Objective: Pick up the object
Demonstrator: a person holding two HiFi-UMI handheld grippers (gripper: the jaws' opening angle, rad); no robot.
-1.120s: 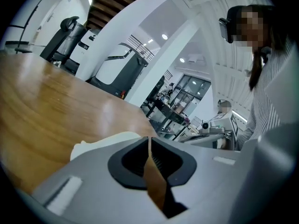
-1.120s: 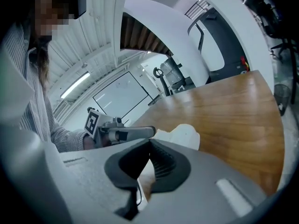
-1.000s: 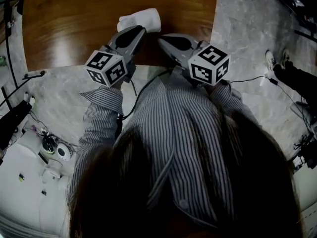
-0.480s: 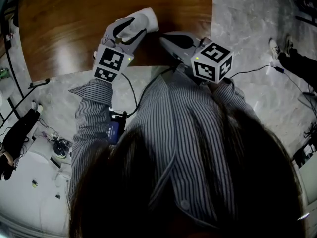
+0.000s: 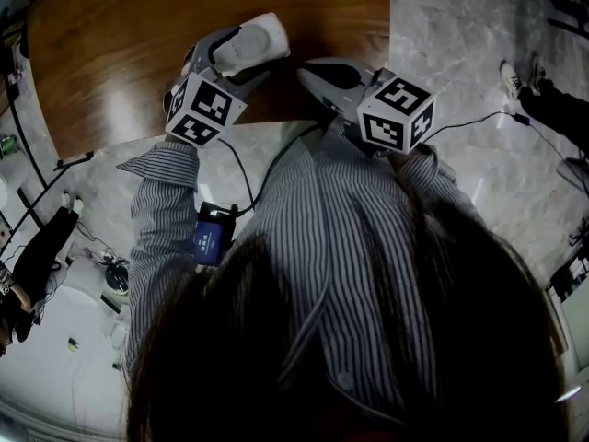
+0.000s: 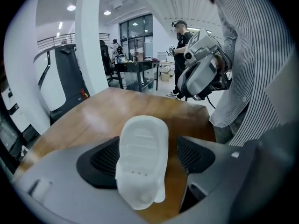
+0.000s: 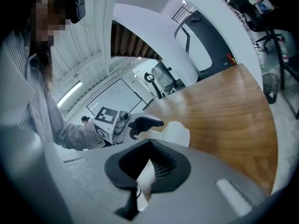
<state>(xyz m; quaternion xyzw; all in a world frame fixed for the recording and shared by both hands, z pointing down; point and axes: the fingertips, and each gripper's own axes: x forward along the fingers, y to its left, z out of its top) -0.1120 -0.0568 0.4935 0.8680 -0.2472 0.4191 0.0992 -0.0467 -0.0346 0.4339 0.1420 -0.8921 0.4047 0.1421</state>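
The object [image 6: 141,164] is a small white plastic piece with a rounded, shoe-like outline, smooth at the edges. Its broad face carries shallow ribs running across it and a short row of three tiny dots below them. It stands lengthwise between the jaws of the left gripper [image 5: 237,61], above the near part of the brown wooden table [image 5: 120,53]. No view shows whether it rests on the tabletop.

The left claw is opening. In the left gripper view its right pad stands clear of the object, with bare wood showing in the gap, while the left pad lies just behind the object's other side.

The right gripper [image 7: 149,164] is well apart from the object, beside the left one at the table's near edge. Its black ribbed pads are drawn together with nothing between them.

Both grippers reach out from striped shirt sleeves [image 5: 166,210].
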